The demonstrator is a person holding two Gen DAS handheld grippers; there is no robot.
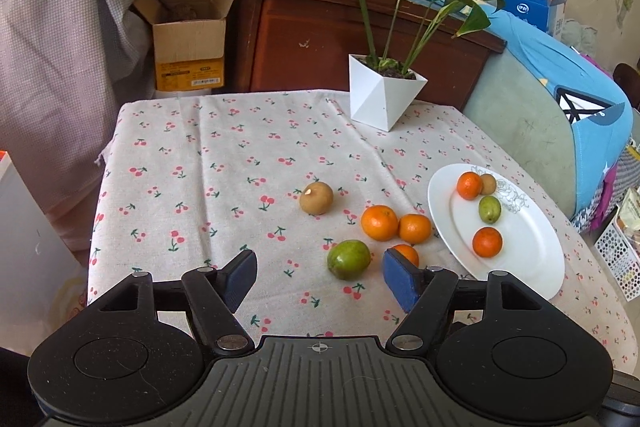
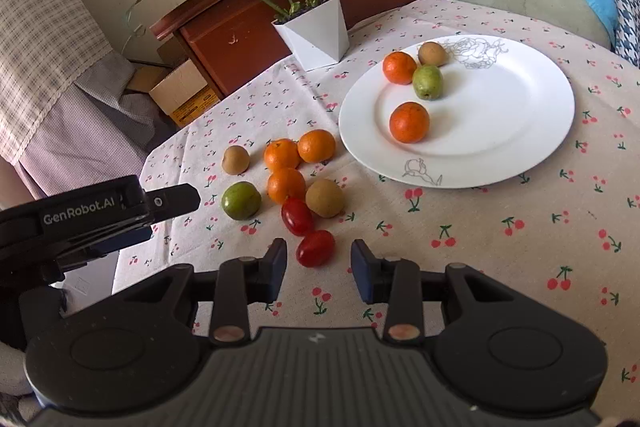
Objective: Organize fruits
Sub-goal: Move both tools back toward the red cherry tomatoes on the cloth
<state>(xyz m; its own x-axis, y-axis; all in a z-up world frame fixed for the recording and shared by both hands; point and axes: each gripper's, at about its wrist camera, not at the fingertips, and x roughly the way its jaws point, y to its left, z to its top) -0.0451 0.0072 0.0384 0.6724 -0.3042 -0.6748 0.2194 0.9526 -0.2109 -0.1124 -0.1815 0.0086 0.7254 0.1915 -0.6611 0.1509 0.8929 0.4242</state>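
"genrobot.ai" stands in white on the black left gripper [image 2: 120, 205]; box labels are too small to read.

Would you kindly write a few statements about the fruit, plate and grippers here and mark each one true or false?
1. The plate holds four fruits. True.
2. Both red tomatoes lie on the plate. False: they lie on the cloth.
3. The right gripper grips a tomato. False: it is open, with a tomato only near its fingers.
4. The left gripper is open. True.
5. The plant pot stands on the plate. False: it stands on the cloth.
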